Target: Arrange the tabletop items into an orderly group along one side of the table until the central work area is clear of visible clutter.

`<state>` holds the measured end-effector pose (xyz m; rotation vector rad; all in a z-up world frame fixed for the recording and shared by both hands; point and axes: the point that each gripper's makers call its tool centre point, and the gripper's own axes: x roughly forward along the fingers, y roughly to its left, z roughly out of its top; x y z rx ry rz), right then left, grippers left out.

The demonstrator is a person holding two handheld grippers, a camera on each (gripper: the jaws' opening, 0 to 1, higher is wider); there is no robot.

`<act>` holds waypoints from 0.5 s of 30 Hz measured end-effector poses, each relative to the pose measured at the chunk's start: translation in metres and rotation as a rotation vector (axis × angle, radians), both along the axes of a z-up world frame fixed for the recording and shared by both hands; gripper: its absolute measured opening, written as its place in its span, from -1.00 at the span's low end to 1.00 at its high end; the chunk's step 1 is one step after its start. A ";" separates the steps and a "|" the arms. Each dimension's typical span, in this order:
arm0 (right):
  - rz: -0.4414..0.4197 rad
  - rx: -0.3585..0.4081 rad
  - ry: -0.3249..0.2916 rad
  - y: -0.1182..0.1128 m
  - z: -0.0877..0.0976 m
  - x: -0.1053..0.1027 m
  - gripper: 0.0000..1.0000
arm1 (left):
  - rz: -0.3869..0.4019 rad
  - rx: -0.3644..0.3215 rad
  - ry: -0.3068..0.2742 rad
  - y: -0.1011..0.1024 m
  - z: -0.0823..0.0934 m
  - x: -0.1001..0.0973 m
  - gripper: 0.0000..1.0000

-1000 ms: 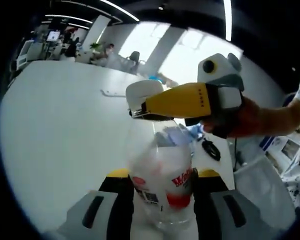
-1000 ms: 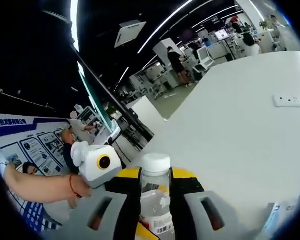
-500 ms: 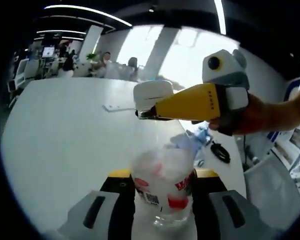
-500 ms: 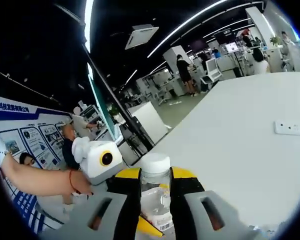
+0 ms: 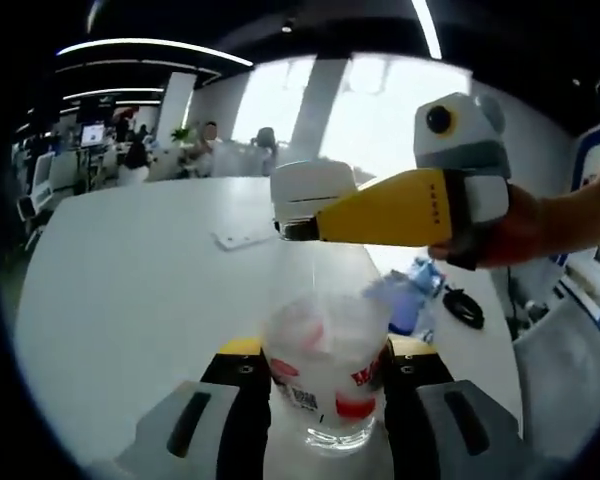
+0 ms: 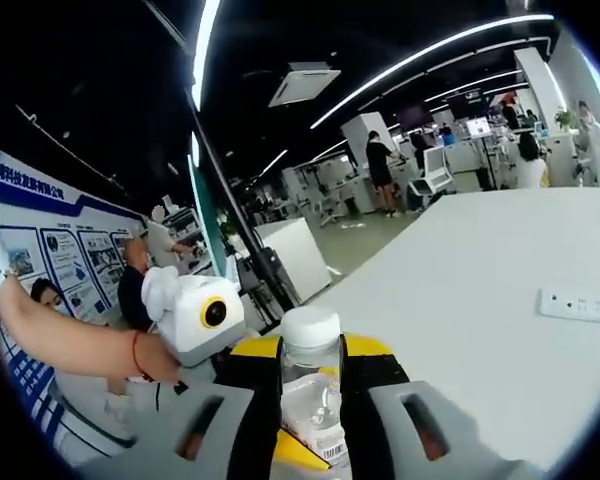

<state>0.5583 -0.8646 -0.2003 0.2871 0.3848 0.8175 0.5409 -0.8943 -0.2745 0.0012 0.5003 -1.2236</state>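
In the left gripper view, the white table (image 5: 130, 300) spreads from 9 o'clock toward the centre, with a white power strip (image 5: 242, 239) lying flat on it at about 11 o'clock from the middle. At 6 o'clock the left gripper (image 5: 325, 375) has its jaws closed against the sides of a clear plastic bottle (image 5: 325, 385), which stands upright between them; its body is see-through and crinkled, with a red and white label carrying a barcode around its lower part. Above it, the right gripper (image 5: 305, 195), yellow with white tips, reaches in from 3 o'clock and pinches the bottle's top. Further toward 3 o'clock a blue object (image 5: 415, 295) and a black cable (image 5: 465, 308) lie on the table. In the right gripper view, a hand (image 6: 155, 358) at 8 o'clock holds the other gripper, and the white bottle cap (image 6: 311, 332) sits at 6 o'clock, clamped between the right jaws.
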 end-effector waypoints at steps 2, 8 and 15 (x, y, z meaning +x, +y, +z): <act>0.003 -0.012 -0.028 -0.001 0.003 0.001 -0.64 | 0.004 -0.001 -0.014 -0.001 0.002 0.002 -0.20; 0.007 -0.046 -0.103 -0.005 0.006 -0.001 -0.64 | 0.015 0.001 -0.060 -0.009 0.004 0.007 -0.20; 0.010 -0.074 -0.139 -0.009 0.004 -0.003 -0.63 | 0.030 0.009 -0.091 -0.015 0.002 0.007 -0.20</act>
